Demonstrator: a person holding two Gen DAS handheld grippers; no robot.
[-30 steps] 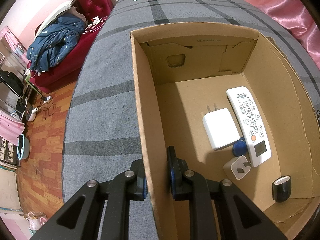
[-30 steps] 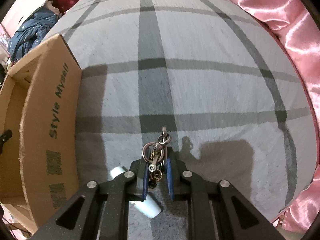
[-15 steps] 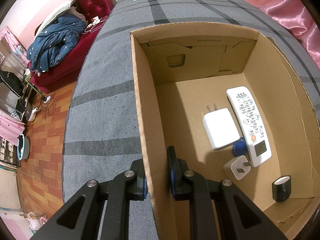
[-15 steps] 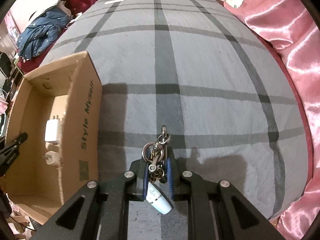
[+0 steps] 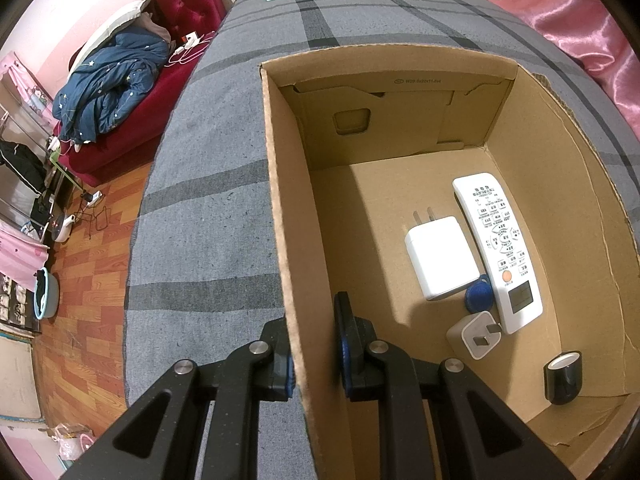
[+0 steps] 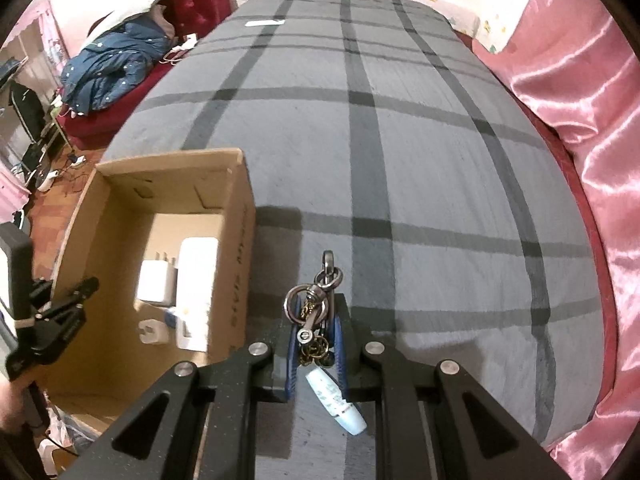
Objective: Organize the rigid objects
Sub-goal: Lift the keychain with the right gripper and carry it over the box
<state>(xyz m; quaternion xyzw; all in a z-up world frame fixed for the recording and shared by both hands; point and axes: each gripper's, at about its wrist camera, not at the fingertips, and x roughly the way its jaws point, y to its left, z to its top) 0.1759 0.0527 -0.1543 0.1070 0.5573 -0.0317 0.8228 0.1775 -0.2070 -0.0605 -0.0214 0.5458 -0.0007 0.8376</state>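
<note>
Right gripper (image 6: pixel 316 344) clamps keychain (image 6: pixel 320 300) above plaid bedspread (image 6: pixel 440 200).

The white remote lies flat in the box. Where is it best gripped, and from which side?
Probably grip the remote across its narrow width near the far end, from straight above: it lies flat, and there both long edges are free, while the charger and blue disc crowd its left edge.

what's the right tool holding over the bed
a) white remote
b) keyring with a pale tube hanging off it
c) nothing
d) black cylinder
b: the right tool is shut on the keyring, with the pale tube dangling below it over the grey plaid bed; the white remote and black cylinder already lie in the cardboard box.
</note>
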